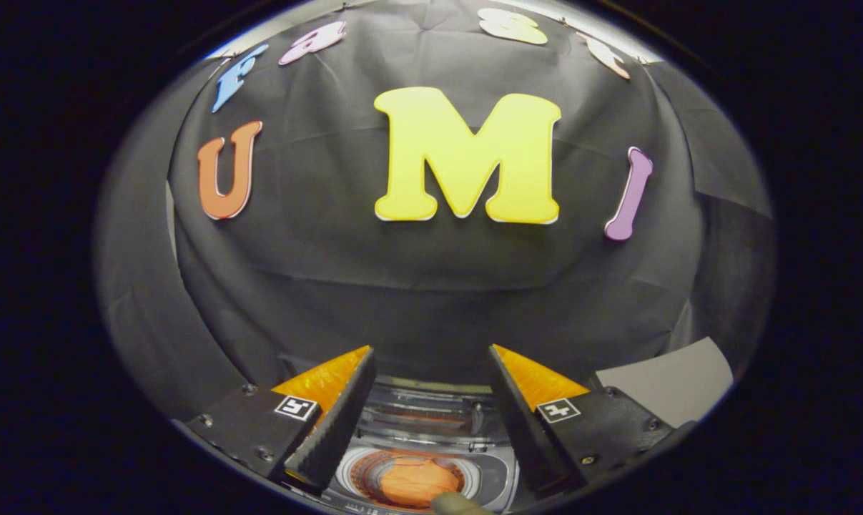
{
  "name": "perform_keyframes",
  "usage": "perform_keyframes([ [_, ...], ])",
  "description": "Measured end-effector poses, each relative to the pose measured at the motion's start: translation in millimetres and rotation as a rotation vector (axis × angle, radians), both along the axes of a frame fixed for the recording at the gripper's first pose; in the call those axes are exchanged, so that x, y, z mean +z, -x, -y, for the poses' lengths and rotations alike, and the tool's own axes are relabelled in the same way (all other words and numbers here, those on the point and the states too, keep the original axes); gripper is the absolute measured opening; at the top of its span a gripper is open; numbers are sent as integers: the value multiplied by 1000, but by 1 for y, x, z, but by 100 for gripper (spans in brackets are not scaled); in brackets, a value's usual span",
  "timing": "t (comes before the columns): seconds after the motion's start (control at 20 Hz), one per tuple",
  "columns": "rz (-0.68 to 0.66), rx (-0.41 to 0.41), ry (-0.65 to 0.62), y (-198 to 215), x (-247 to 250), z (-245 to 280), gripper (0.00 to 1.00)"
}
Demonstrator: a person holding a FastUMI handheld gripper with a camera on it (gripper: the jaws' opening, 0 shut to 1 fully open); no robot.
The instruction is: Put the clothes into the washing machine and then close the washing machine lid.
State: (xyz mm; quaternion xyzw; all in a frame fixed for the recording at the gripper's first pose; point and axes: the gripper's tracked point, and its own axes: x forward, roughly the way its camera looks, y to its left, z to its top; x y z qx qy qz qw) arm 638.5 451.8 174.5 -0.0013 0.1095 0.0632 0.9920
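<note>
Clothes [418,483], an orange bundle, sit down inside the washing machine [431,458] drum, its clear lid [427,415] standing up behind; the gripper [431,361] hovers above, fingers spread wide, gripping nothing. Square coded tags [295,408] mark both fingers.
</note>
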Motion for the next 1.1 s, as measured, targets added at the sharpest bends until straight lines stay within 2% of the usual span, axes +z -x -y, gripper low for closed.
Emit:
perform_keyframes([
  [0.2,-15,-38,-9,-35,11,1,97],
  [0.55,-130,-67,-40,-75,-25,-9,97],
  [0.95,-274,-119,-30,-97,-86,-3,97],
  [1.1,-239,-122,-40,-95,-83,-3,97],
])
